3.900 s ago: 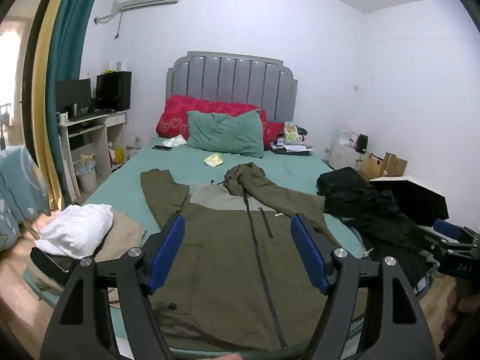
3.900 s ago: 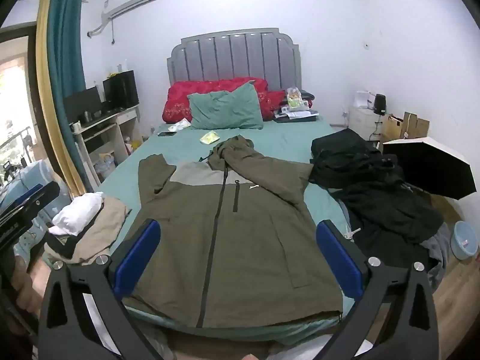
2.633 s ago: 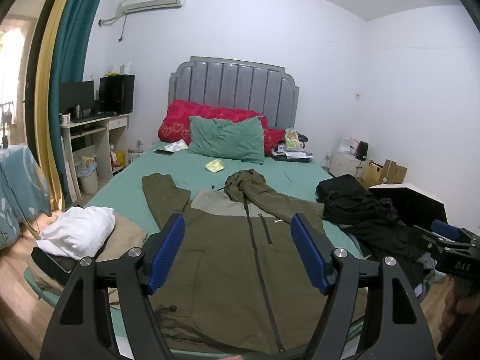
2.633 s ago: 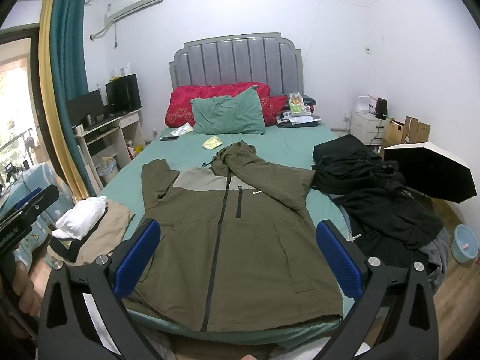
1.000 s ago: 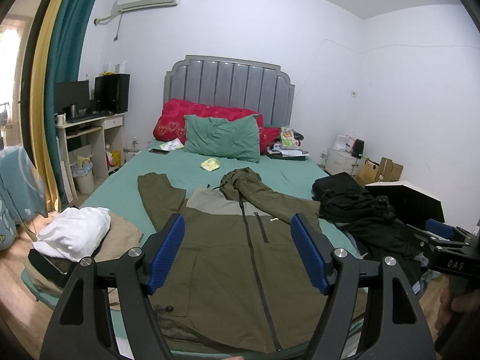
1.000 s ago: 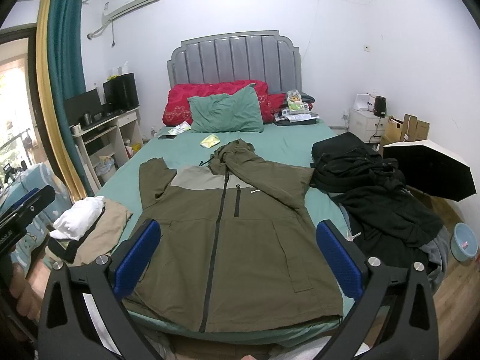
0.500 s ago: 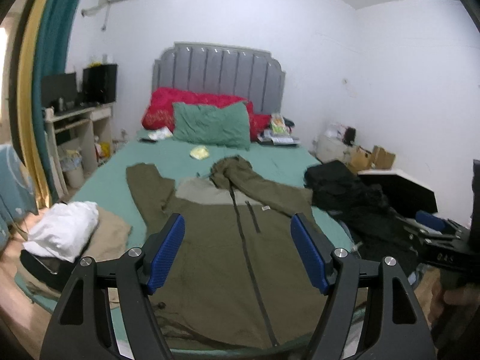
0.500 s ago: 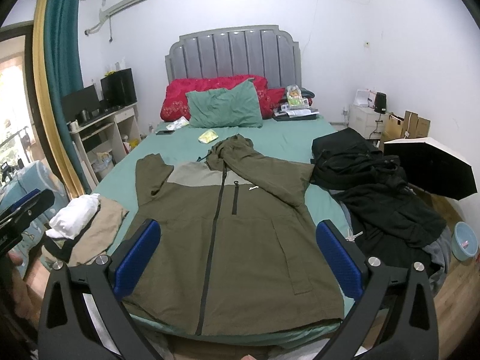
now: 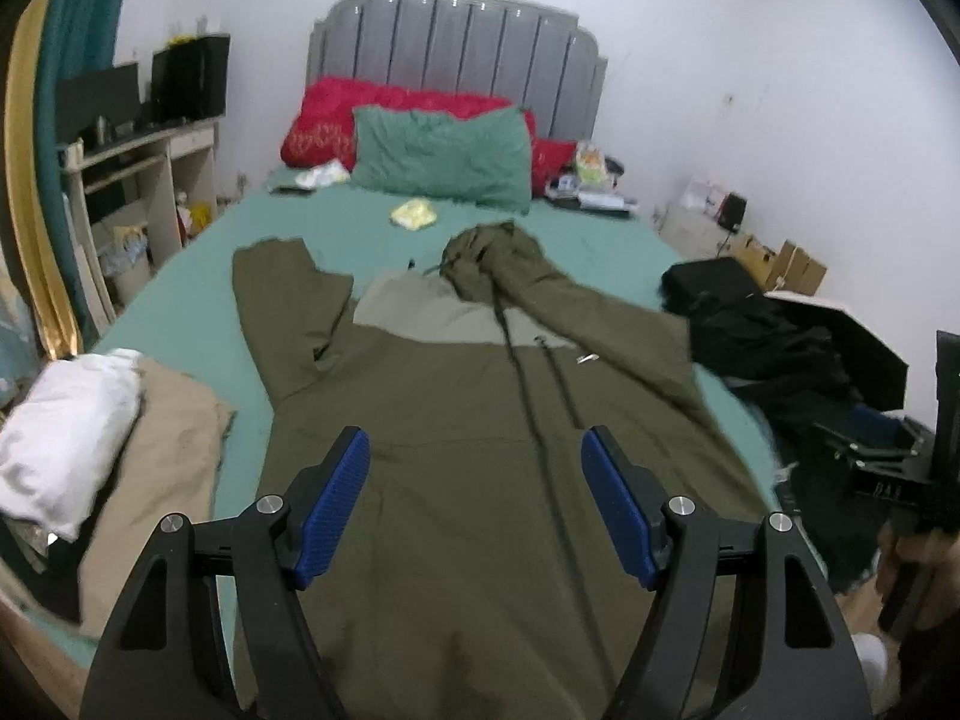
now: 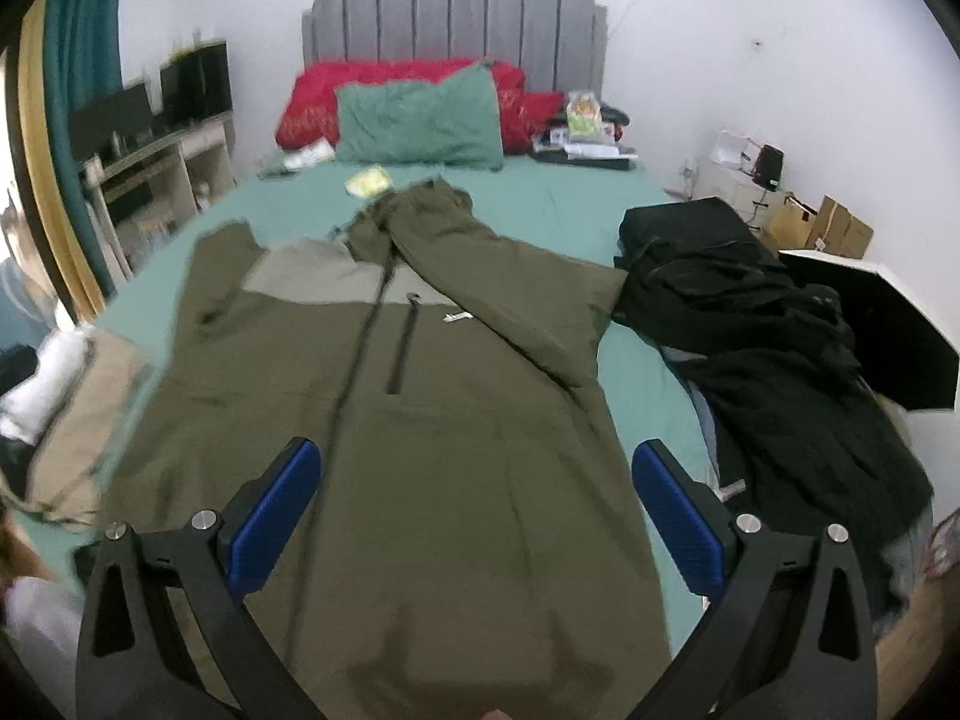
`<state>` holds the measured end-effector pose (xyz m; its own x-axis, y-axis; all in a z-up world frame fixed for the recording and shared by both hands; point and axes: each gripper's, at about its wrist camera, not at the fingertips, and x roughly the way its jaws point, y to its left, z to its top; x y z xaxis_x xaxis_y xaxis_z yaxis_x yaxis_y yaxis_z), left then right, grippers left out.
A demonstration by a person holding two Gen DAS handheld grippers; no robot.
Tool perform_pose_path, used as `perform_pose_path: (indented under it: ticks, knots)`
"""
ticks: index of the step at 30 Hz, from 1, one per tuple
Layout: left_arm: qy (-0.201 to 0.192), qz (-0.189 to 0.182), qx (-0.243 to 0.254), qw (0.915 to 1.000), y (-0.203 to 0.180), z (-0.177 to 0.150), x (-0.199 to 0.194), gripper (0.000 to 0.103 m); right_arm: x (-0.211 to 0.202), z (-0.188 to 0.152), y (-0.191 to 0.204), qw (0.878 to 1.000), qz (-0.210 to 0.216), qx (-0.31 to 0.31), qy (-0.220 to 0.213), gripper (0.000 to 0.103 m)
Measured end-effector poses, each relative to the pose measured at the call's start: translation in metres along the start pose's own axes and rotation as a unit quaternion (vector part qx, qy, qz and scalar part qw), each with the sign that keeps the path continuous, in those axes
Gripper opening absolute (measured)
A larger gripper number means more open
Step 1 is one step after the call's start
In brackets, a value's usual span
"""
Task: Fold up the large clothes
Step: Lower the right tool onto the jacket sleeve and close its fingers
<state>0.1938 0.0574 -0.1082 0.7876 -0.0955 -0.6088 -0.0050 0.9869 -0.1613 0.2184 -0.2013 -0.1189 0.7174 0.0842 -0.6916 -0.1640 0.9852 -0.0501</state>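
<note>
we are risking pinching both layers of the olive-green zip-front hooded jacket [image 9: 456, 480] with both empty jaws gaping wide above its hem.

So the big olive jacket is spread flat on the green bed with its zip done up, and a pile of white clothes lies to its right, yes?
Not quite: the pile right of the olive jacket is black, as the right wrist view shows. The rest holds.
</note>
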Motion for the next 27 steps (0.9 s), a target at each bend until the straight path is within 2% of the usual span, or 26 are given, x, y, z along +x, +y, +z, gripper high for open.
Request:
perform_pose_path:
  ticks: [3,4,6,8,12,13,14,15,17,18,22,24,27]
  knots:
    - [0.025,-0.016,0.005,0.9995,0.017,0.006,0.054,0.076,0.051,0.016,0.003,1.000,-0.008,-0.028,0.006,0.102]
    - [0.025,-0.008,0.010,0.9996,0.021,0.010,0.068,0.076,0.069,0.022,0.005,0.999,-0.008,-0.035,0.007,0.102]
    - [0.003,0.033,0.026,0.9991,0.026,0.018,0.094,0.076,0.108,0.037,0.010,0.999,-0.003,-0.045,0.010,0.102]
    - [-0.013,0.043,0.028,0.9986,0.035,0.025,0.119,0.076,0.144,0.052,0.013,0.999,0.006,-0.045,0.011,0.102]
    - [-0.016,0.046,-0.019,0.9986,0.072,0.029,0.164,0.076,0.219,0.086,0.021,0.999,0.031,-0.032,0.012,0.101]
    - [-0.003,0.057,-0.030,0.9979,0.080,0.027,0.172,0.076,0.232,0.092,0.026,0.999,0.033,-0.036,0.014,0.098]
    - [0.011,0.060,-0.037,0.9974,0.086,0.028,0.179,0.076,0.252,0.102,0.033,0.998,0.035,-0.039,0.018,0.091]
    - [0.013,0.062,-0.043,0.9971,0.093,0.029,0.182,0.076,0.266,0.110,0.040,0.998,0.038,-0.045,0.019,0.089]
    - [-0.002,0.082,-0.046,0.9956,0.104,0.029,0.177,0.076,0.297,0.126,0.058,0.997,0.034,-0.074,0.015,0.088]
    - [-0.002,0.086,-0.046,0.9953,0.110,0.032,0.179,0.076,0.310,0.132,0.067,0.996,0.030,-0.084,0.015,0.084]
    - [0.010,0.120,-0.037,0.9920,0.135,0.033,0.189,0.076,0.363,0.164,0.096,0.996,0.034,-0.085,0.022,0.078]
    - [0.013,0.135,-0.037,0.9901,0.149,0.032,0.192,0.076,0.387,0.175,0.109,0.995,0.024,-0.090,0.033,0.073]
    - [0.030,0.159,-0.053,0.9853,0.171,0.032,0.195,0.076,0.417,0.181,0.122,0.994,0.008,-0.105,0.043,0.070]
